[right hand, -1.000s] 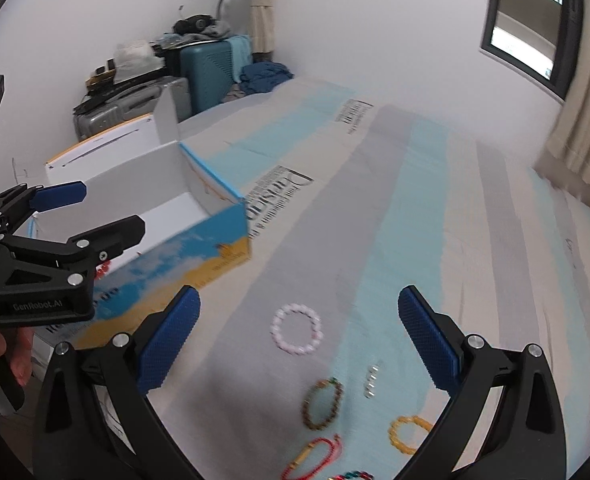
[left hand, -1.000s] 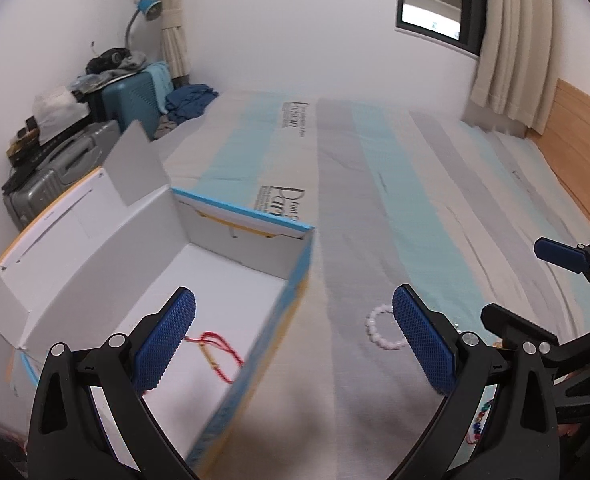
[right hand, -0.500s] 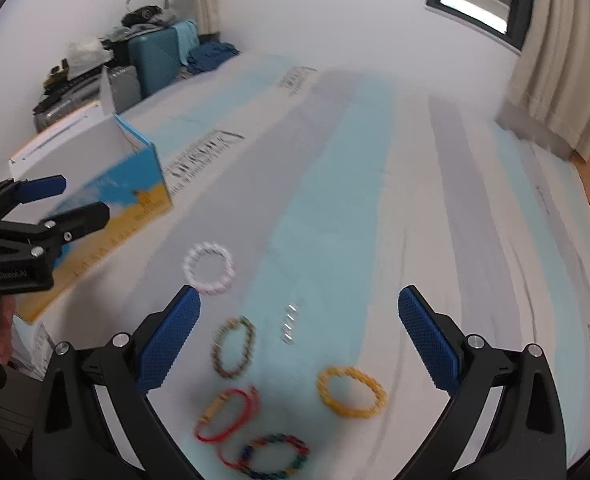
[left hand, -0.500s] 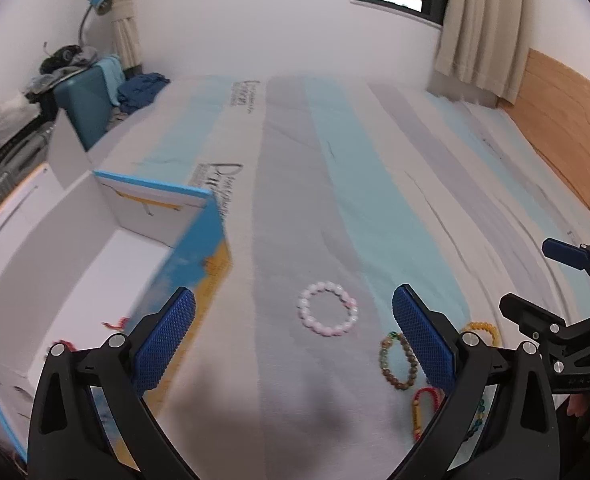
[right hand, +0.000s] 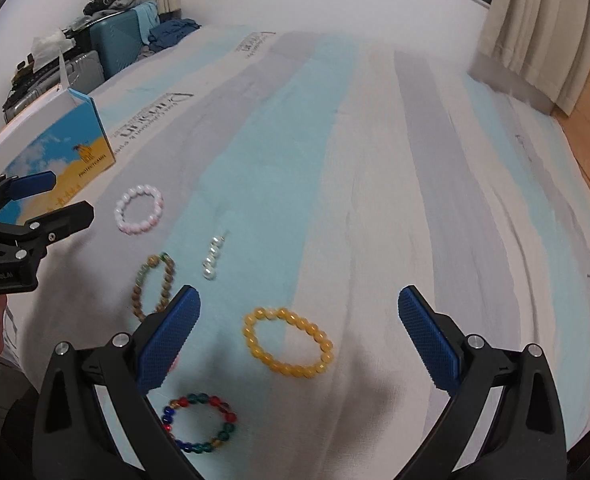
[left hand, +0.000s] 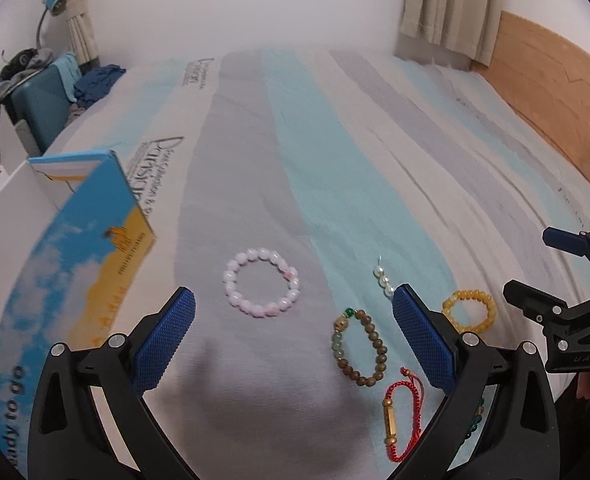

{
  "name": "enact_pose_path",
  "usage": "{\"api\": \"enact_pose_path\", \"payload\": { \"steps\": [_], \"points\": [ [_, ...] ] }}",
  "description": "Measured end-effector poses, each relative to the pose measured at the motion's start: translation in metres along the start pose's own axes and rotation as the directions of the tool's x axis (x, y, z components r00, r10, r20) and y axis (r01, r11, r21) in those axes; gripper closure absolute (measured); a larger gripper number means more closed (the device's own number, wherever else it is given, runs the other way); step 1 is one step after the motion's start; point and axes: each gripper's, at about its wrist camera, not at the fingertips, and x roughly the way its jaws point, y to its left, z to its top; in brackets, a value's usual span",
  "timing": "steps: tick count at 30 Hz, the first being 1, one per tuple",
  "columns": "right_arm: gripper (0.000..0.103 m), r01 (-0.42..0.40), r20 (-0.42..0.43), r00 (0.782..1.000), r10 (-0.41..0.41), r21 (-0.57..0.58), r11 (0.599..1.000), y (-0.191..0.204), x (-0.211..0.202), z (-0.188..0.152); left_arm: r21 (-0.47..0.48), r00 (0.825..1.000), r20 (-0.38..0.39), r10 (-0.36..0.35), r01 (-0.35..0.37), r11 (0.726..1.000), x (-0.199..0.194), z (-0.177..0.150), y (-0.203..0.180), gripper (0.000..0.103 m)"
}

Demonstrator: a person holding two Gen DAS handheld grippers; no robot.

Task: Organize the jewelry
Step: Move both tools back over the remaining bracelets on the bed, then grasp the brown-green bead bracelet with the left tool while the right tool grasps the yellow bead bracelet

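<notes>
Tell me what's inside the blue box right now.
Cannot tell. Both views show only the blue box's printed outer wall and white flap; its interior is hidden. Pink bracelet lies outside on the bedsheet.

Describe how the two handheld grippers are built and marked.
Both are alike: the left gripper and right gripper have black, angular plastic frames with silver screw heads and long fingers faced with blue, cross-hatched pads. The right wrist view shows white lettering on the left gripper's body, too small to read surely. No cables or sleeves show.

box side (left hand: 75, 280): "...dy to do", partly cut off
left tool body (right hand: 5, 276): "GenRobot.AI"
bed sheet (left hand: 159, 184): script print, blurred, unreadable
</notes>
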Motion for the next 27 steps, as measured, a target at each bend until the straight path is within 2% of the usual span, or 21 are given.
{"api": "enact_pose_path", "payload": {
  "steps": [14,27],
  "points": [
    [0.007,0.010,-0.080,0.997,-0.010,0.005,1.000,-0.008,0.048,-0.033,0.090,0.998,-0.055,0.025,-0.020,0.996,0.049,-0.031,-0.023,0.006],
    [0.008,0.013,-0.094,0.996,-0.011,0.023,1.000,-0.013,0.074,-0.040,0.065,0.997,-0.082,0.015,-0.010,0.998,0.077,-0.043,-0.022,0.009]
  ]
}}
